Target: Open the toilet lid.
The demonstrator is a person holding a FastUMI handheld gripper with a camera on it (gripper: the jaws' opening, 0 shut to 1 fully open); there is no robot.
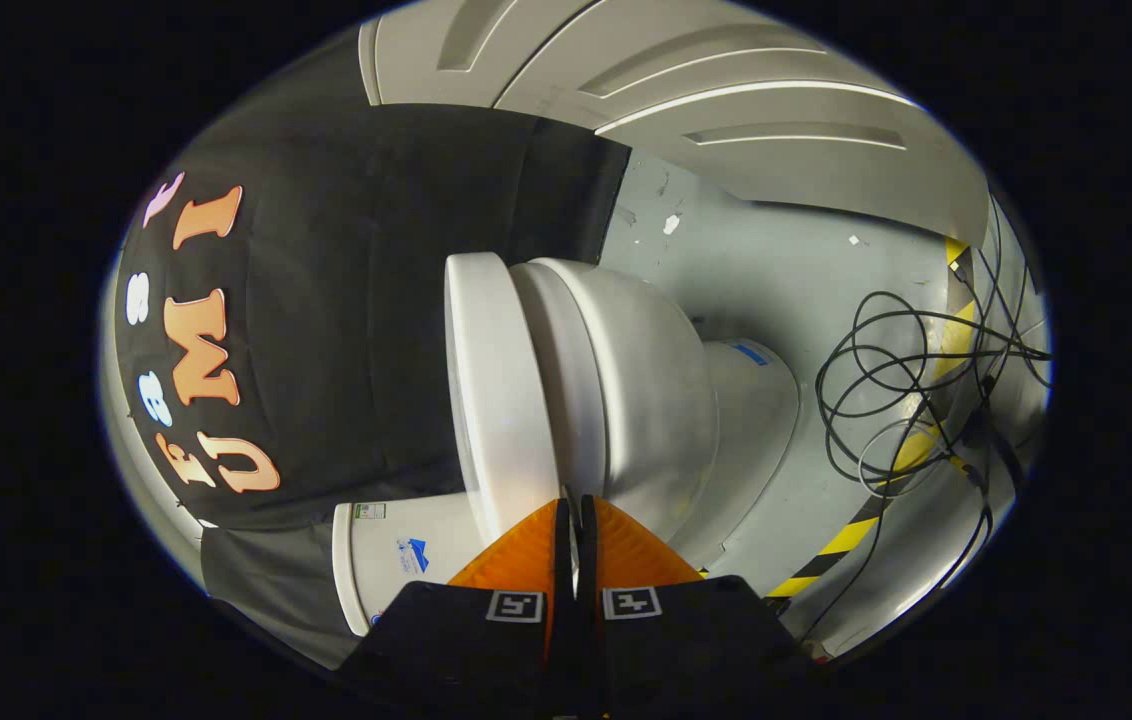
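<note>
A white toilet lies sideways in my rolled view. Its lid (491, 380) rests down on the seat (566, 390), with the bowl (656, 400) and pedestal (756, 400) beyond. My gripper (573, 503) is shut, its fingers pressed together with only a thin slit between them. The fingertips (538, 530) sit right at the seam where the lid meets the seat, at the near rim. Nothing is held between the fingers. The white tank (396, 560) with a small label is beside the fingers, on the lid's side.
Black cloth (346, 330) hangs behind the toilet's top side. Loose black cables (886, 400) coil on the grey floor (776, 270) past the pedestal. Yellow-and-black tape (851, 535) runs along the floor. White panelled doors (686, 90) stand at the far end.
</note>
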